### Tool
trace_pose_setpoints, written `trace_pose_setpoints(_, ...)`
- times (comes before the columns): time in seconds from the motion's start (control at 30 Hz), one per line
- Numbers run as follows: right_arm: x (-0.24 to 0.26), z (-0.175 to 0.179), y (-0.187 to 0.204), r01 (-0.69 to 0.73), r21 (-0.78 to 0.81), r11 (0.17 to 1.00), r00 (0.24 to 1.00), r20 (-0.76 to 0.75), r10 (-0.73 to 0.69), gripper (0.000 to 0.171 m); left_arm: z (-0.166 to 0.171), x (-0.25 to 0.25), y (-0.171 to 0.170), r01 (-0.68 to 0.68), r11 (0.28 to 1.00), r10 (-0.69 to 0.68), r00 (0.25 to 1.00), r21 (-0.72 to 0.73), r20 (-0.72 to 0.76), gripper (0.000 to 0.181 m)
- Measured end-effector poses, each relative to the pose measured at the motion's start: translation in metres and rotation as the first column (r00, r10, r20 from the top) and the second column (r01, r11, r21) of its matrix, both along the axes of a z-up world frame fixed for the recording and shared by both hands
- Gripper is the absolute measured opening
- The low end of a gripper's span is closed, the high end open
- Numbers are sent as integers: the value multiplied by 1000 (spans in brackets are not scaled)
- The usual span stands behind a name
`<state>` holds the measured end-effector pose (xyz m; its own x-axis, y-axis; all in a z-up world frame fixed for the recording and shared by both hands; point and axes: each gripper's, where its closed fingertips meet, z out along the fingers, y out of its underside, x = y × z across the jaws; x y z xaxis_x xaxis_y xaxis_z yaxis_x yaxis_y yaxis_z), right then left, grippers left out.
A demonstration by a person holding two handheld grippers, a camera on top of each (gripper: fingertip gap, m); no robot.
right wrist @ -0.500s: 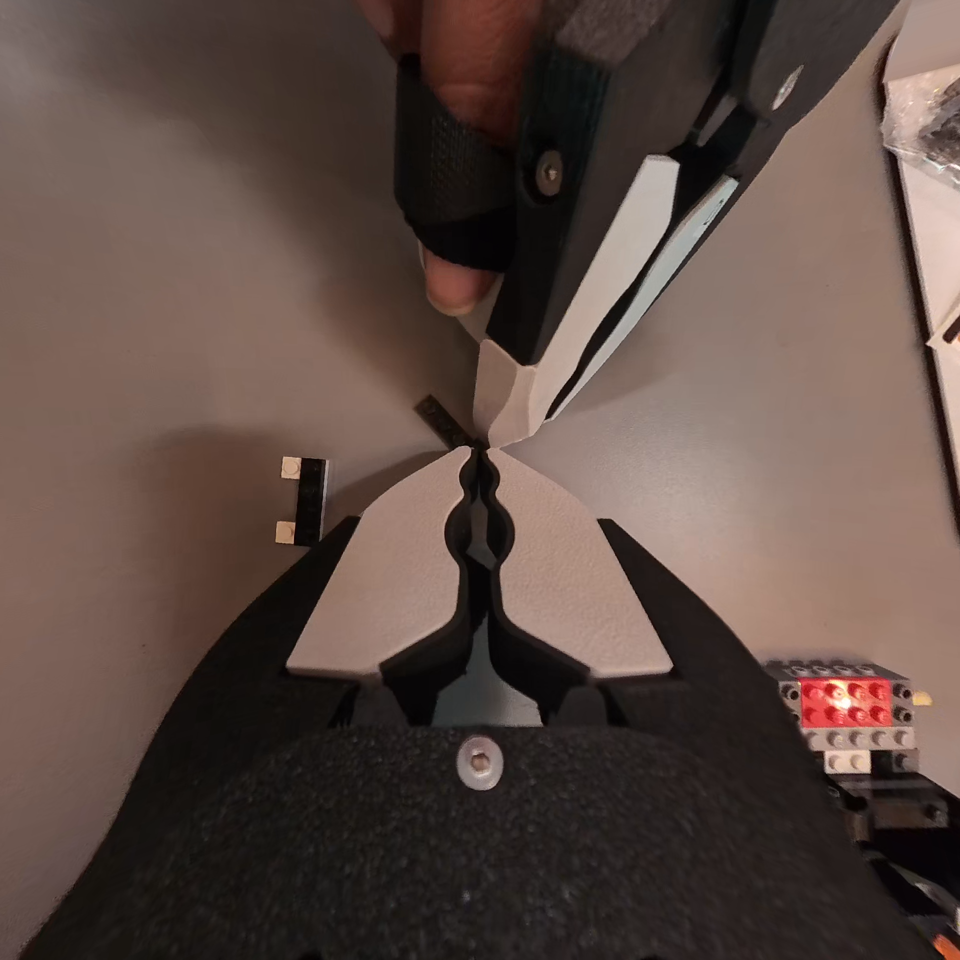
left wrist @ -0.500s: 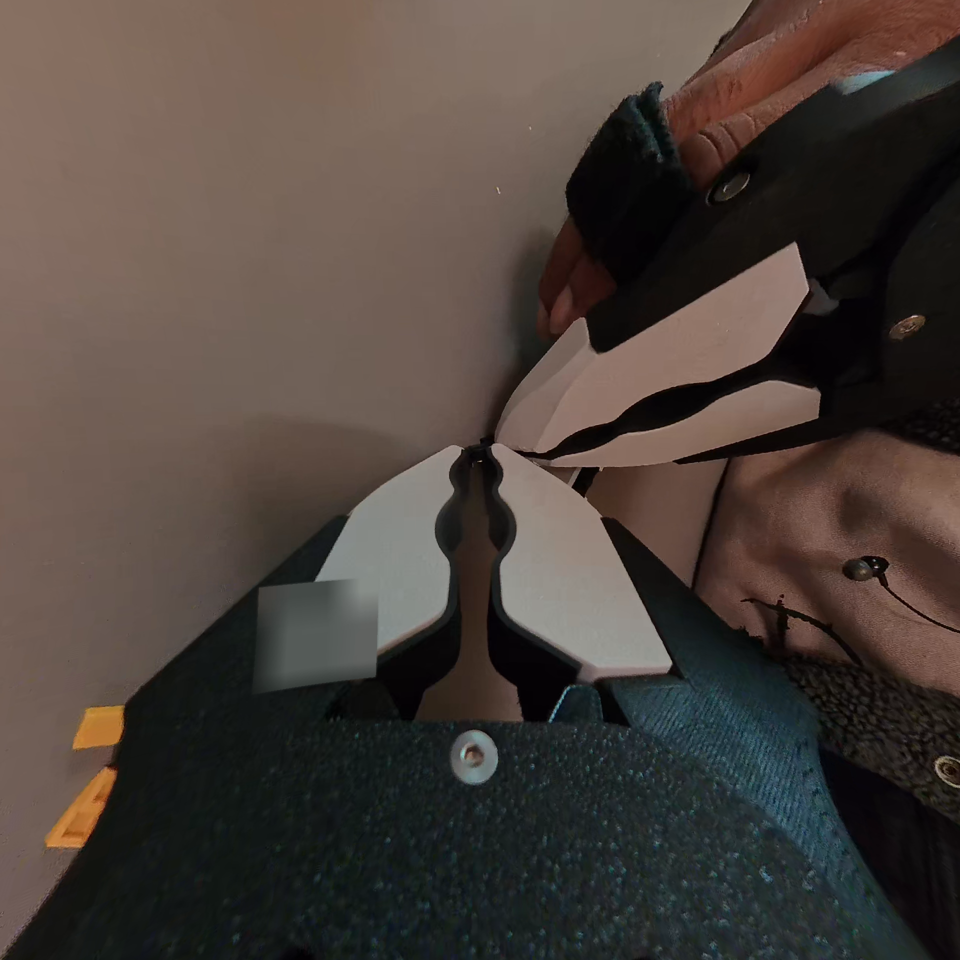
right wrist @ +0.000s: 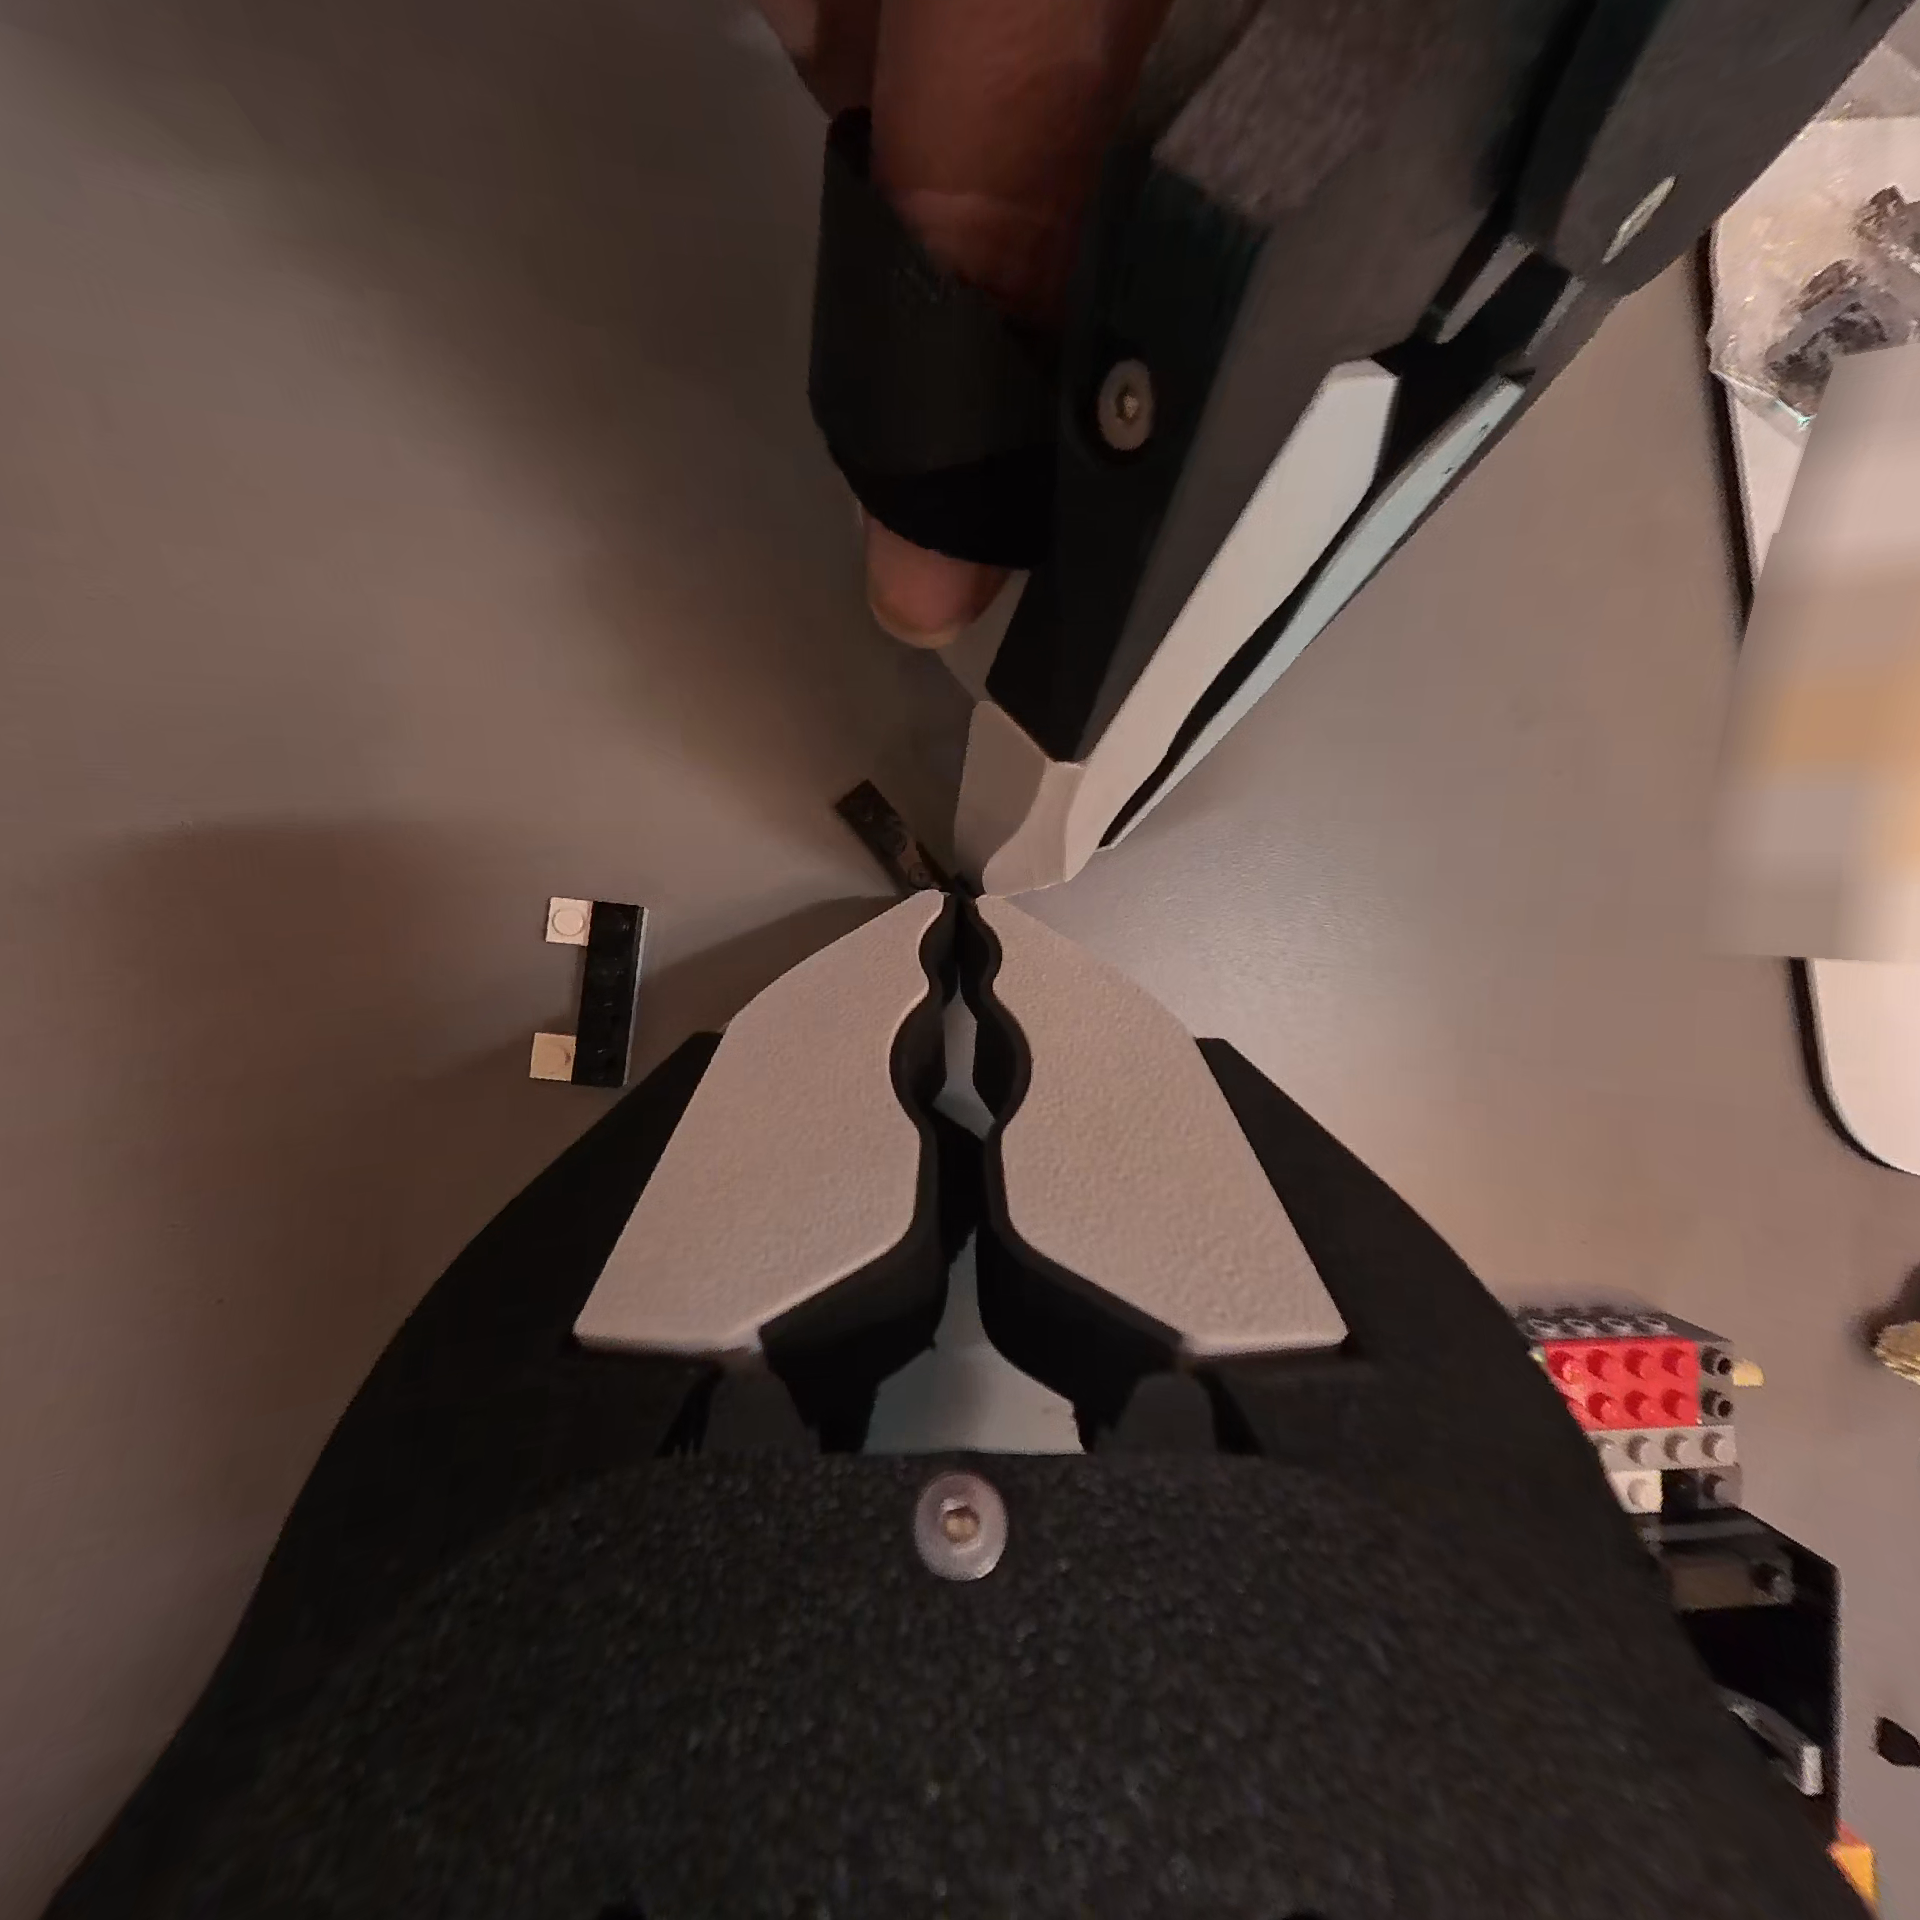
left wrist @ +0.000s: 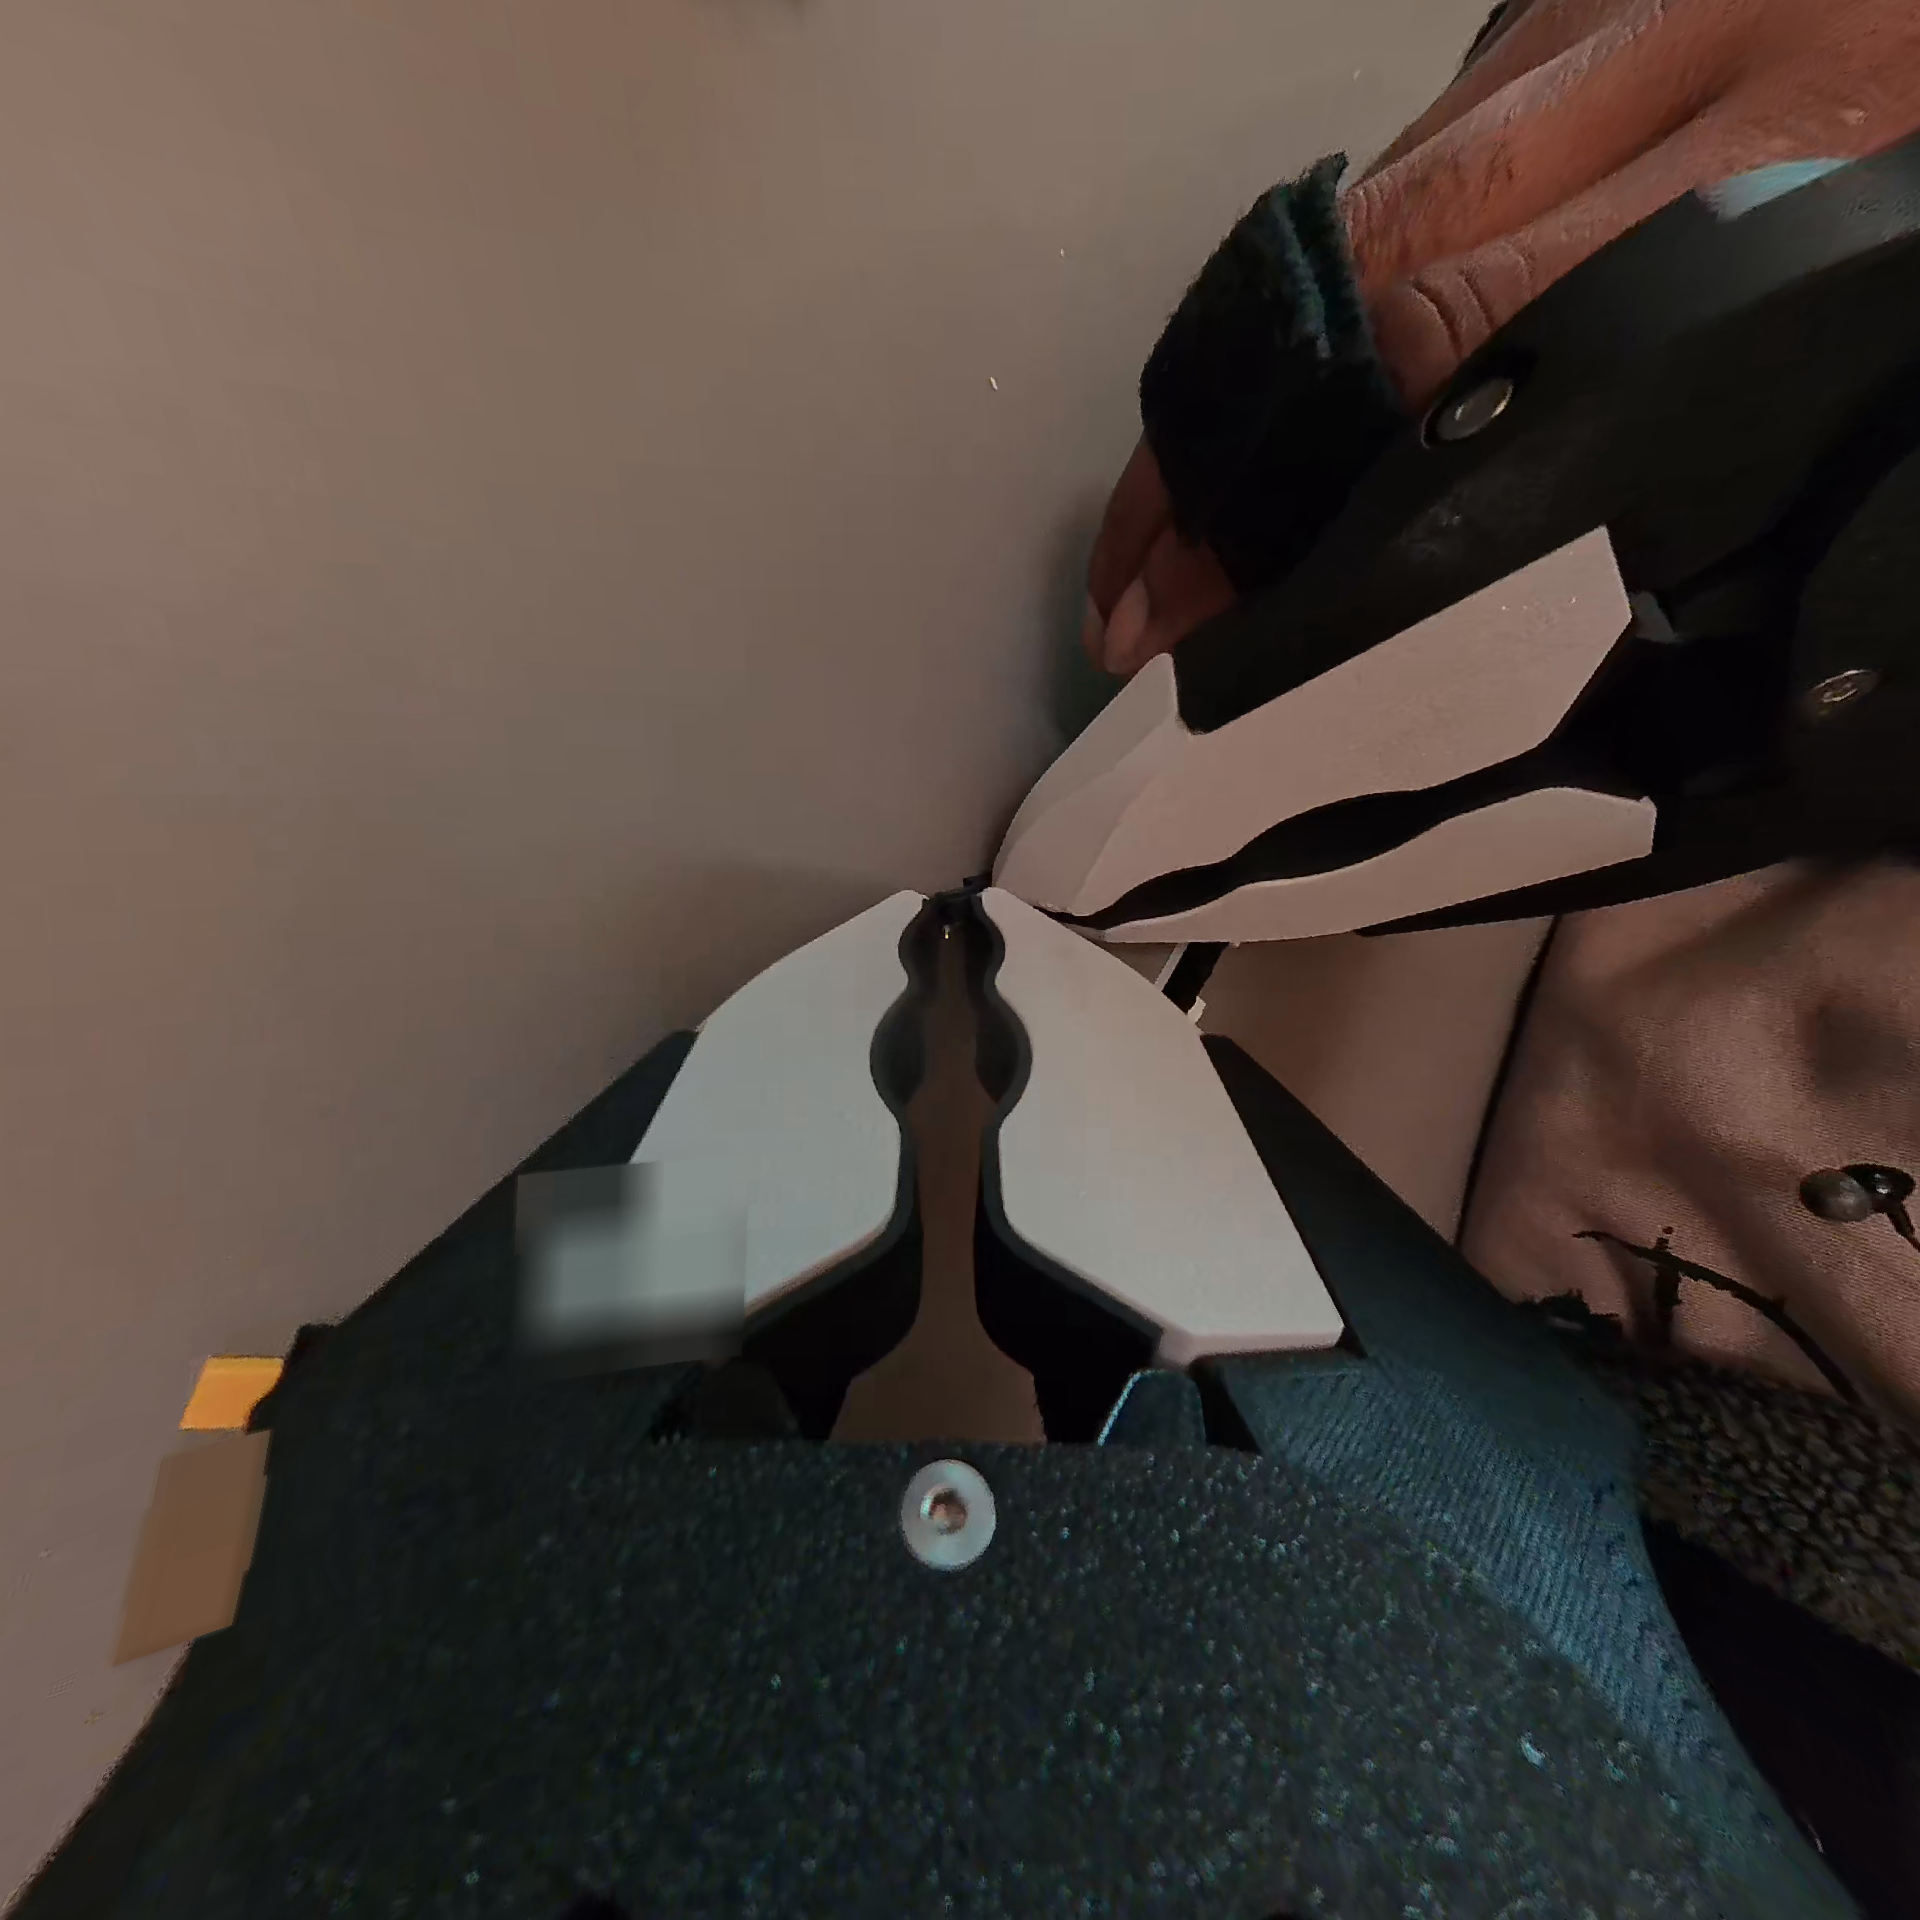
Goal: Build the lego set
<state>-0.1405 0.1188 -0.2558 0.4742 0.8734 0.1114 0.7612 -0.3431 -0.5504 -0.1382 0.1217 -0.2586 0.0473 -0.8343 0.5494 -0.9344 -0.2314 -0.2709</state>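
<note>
A thin black lego plate [right wrist: 883, 831] lies on the grey table, and both grippers meet tip to tip at its near end. My left gripper [left wrist: 954, 906] is shut, with a small black piece [left wrist: 961, 891] showing between its tips. It also shows in the right wrist view [right wrist: 1003, 868], coming in from the upper right. My right gripper [right wrist: 951, 909] is shut with its tips against the plate's end; I cannot tell whether it pinches it. It also shows in the left wrist view [left wrist: 1023, 868]. A black plate with two white pieces [right wrist: 603, 992] lies to the left.
A partly built model with red and grey bricks [right wrist: 1626, 1392] stands at the lower right. A clear bag of dark parts [right wrist: 1829, 281] lies on a white tray [right wrist: 1860, 1060] at the right. A yellow piece [left wrist: 229, 1392] lies at the left. A person's hands hold both grippers. My left and right fingertips are right by each other.
Almost nothing. Both grippers stay shut and tip to tip at the end of the black plate, with only a slight shift of the views.
</note>
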Motion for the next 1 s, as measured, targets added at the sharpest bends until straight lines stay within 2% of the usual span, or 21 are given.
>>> trace_pose_setpoints(0.03, 0, 0, 0, 1, 0, 1000, 1000, -3, -1, 0, 0, 0, 0, 3, 1000, -3, 1000, 12, -1, 4)
trace_pose_setpoints(0.3, 0, -2, 0, -1, 19, 1000, 1000, -13, 1, 0, 0, 0, 1, 18, 997, -18, 1000, 78, 8, 4)
trace_pose_setpoints(0.6, -1, -5, 1, -13, 88, 996, 1000, -15, 15, 0, 0, 2, 2, 66, 970, -78, 996, 233, 44, 1)
trace_pose_setpoints(0.7, -2, -14, -5, -39, 83, 996, 999, 33, 37, 0, -4, 4, 1, 92, 950, -109, 993, 300, 42, 0)
trace_pose_setpoints(0.77, -1, -11, 1, -7, 169, 986, 999, 35, 1, 0, -3, 6, 3, 101, 934, -126, 991, 342, 53, 0)
trace_pose_setpoints(1.0, -5, 6, -12, -9, 89, 996, 994, -111, 19, 0, 21, 10, 6, 16, 947, -78, 980, 320, 182, 0)
